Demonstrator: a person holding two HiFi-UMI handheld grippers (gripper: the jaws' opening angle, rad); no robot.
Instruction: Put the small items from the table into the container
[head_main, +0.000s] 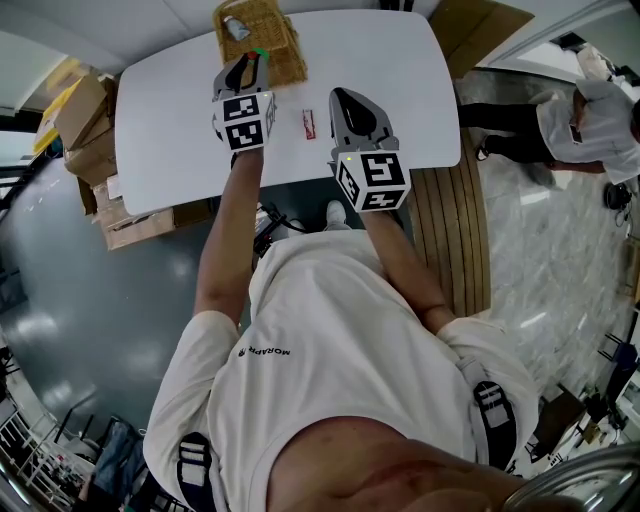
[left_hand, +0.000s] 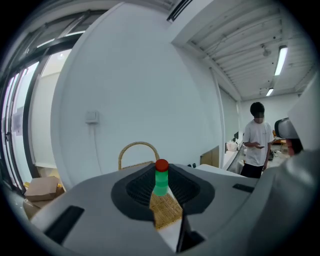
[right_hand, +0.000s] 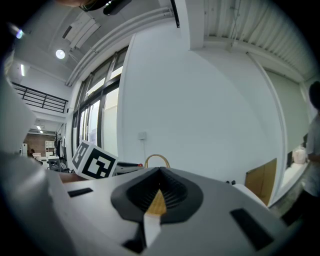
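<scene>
Wicker basket (head_main: 285, 45) at left hand-held gripper (head_main: 250, 65) gripping green bottle (left_hand: 161, 182); right hand-held gripper (head_main: 342, 100) closed, empty; red packet (head_main: 308, 123) between.

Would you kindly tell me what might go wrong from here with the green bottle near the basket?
The left tongs hold a round green bottle, which may slip out before it is released inside the wicker basket. The basket's arched handle stands just ahead and could be bumped. A small red item lies on the table between the left tongs and the right tongs; a low pass might knock it away.
</scene>
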